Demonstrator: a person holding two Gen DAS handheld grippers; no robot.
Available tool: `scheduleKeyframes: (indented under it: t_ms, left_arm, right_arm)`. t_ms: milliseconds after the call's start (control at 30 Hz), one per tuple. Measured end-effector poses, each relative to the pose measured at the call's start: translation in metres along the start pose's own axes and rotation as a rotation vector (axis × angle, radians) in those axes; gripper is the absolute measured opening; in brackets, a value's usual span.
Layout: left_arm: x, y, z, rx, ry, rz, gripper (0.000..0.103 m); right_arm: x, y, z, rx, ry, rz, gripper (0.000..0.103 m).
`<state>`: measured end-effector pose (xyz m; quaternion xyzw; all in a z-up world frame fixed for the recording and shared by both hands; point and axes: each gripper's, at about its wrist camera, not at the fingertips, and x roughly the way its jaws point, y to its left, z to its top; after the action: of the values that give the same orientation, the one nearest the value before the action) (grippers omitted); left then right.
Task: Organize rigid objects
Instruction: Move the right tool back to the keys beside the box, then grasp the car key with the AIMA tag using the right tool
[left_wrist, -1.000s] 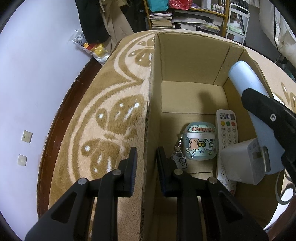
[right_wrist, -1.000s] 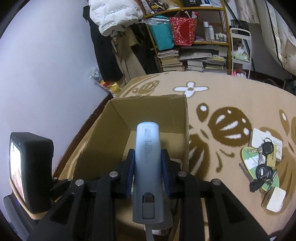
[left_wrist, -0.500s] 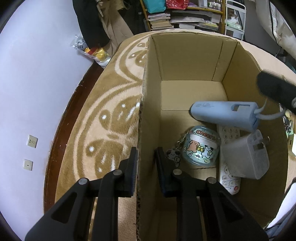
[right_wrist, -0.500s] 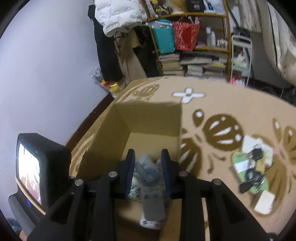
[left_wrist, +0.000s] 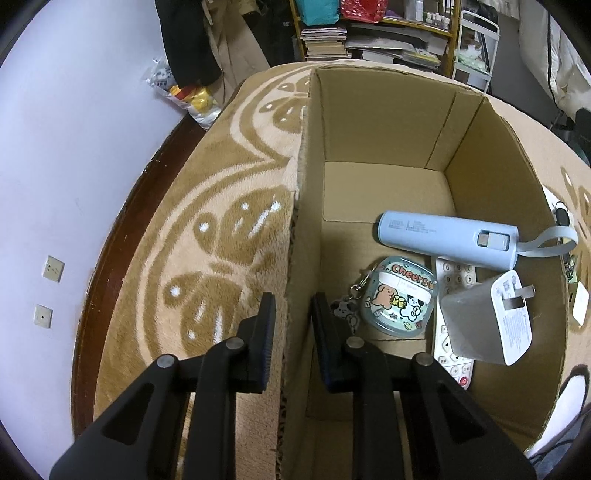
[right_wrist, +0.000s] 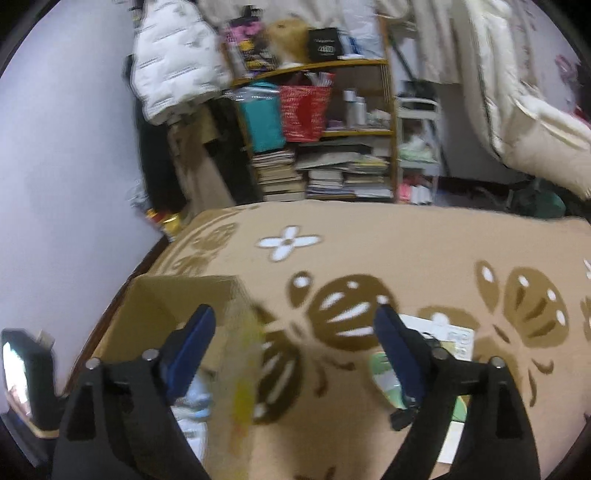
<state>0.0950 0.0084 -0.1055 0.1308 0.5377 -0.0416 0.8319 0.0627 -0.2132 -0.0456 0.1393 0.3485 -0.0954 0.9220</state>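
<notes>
Left tongs (left_wrist: 291, 332) clamped on box (left_wrist: 299, 258) wall. Right tongs (right_wrist: 295, 350) just sprung apart, empty. Power bank (left_wrist: 447, 238) lies inside, 2 o'clock. Keep box pinned; fetch keys next.

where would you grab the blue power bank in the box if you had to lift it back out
Grip the power bank across the middle of its long rounded body, coming straight down from above. It lies flat across the box, partly on the remote, with bare cardboard along its far side for a finger.
</notes>
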Motion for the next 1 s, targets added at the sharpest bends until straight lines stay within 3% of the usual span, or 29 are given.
scheduleKeyframes:
  t_ms: [400, 533, 933, 1000]
  left_arm:
    - [0.001, 0.003, 0.001, -0.004, 0.007, -0.011, 0.020]
    - [0.002, 0.003, 0.002, -0.007, 0.013, -0.011, 0.020]
    - [0.001, -0.001, 0.000, 0.014, 0.016, 0.006, 0.020]
    - [0.001, -0.001, 0.000, 0.016, 0.015, 0.007, 0.020]
  right_arm:
    - [0.036, -0.105, -0.007, 0.218, 0.085, -0.073, 0.093]
    - [0.040, -0.136, -0.018, 0.333, 0.108, -0.062, 0.088]
    - [0.062, -0.155, -0.036, 0.368, 0.214, -0.117, 0.079]
    - [0.065, -0.153, -0.039, 0.351, 0.222, -0.125, 0.072]
